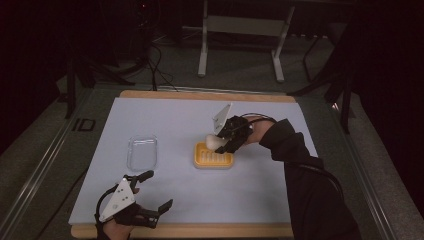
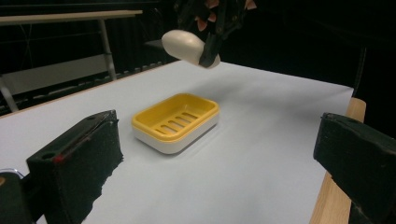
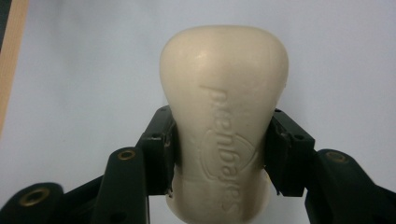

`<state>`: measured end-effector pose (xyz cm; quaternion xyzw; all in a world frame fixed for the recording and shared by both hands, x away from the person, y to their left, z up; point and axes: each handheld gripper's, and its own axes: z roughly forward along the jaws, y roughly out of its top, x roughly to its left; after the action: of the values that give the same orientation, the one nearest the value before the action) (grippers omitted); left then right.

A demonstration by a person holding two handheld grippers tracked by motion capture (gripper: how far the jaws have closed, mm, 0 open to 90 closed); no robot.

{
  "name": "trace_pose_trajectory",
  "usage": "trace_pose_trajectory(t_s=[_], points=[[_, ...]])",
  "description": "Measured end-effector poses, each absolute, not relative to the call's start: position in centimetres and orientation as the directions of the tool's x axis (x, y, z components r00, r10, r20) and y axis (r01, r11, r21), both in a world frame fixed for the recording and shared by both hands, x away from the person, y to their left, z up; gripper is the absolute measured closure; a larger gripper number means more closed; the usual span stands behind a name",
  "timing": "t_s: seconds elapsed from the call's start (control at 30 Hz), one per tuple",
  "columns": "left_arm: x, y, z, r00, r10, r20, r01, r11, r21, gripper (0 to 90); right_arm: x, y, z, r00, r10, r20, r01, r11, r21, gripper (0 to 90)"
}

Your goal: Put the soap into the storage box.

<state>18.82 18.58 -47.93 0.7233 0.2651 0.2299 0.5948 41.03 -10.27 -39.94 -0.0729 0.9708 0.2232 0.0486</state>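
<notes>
A cream bar of soap (image 3: 224,121) with embossed lettering is clamped between the black jaws of my right gripper (image 3: 223,154). In the high view that right gripper (image 1: 221,144) holds the soap (image 1: 214,142) just above the far edge of a yellow soap dish (image 1: 213,155) on the pale blue mat. The left gripper view shows the soap (image 2: 187,46) hanging in the air over the slotted yellow dish (image 2: 176,120). My left gripper (image 1: 156,190) rests at the mat's near left corner, jaws wide apart with nothing between them.
A clear shallow plastic tray (image 1: 142,152) lies left of the dish. The blue mat (image 1: 165,120) covers a wooden board (image 1: 200,230). A metal frame (image 1: 240,35) stands on the floor beyond the table.
</notes>
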Motion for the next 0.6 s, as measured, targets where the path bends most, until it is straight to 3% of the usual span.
trace_pose_trajectory(t_s=[0.33,0.6], points=[[18.8,18.5,-48.0,0.759,0.651,0.017,0.112,-0.156,0.981,1.1,42.1,-9.8,-43.0,-0.985,-0.099,-0.139,-0.153,0.875,0.46,49.7],[18.8,18.5,-47.9,0.762,0.648,0.015,0.112,-0.155,0.981,1.1,43.0,-9.7,-46.3,-0.987,-0.086,-0.139,-0.137,0.9,0.414,49.7]])
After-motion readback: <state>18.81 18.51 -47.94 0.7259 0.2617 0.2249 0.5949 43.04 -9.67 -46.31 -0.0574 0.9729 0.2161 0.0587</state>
